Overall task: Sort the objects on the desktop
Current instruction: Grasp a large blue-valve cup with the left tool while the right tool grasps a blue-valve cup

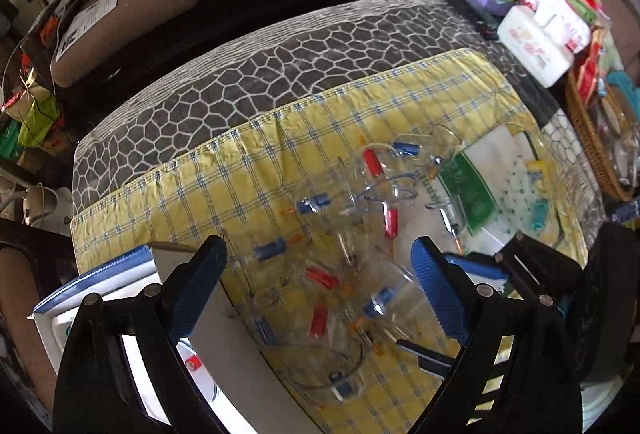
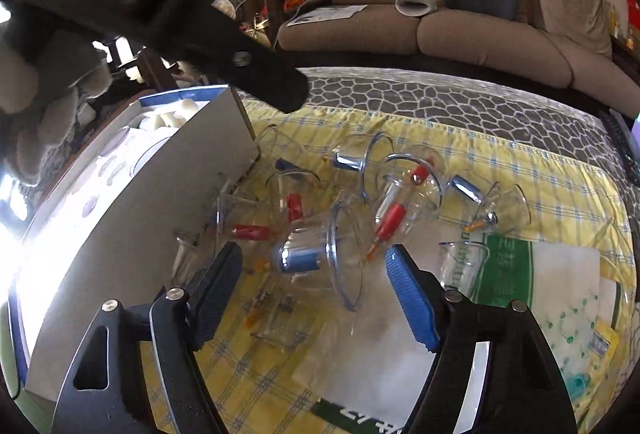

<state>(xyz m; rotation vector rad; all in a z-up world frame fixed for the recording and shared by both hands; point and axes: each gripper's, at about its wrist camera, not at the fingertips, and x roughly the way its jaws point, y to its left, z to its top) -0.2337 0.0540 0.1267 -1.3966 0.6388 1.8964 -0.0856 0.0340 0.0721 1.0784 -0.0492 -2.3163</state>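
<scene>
Lying jumbled on our yellow checked cloth (image 2: pixel 500 162), clear plastic cups (image 2: pixel 344 254) with red and blue knobs sit beside an open white box (image 2: pixel 160 194). We hold the right gripper (image 2: pixel 314 266) around 1 blue-knobbed cup, pads not touching; our left gripper (image 1: pixel 320 270) hangs wide apart above.

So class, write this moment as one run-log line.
left gripper: open, empty | right gripper: open over blue-valved cup | clear cups: scattered on yellow cloth | white box: open
</scene>
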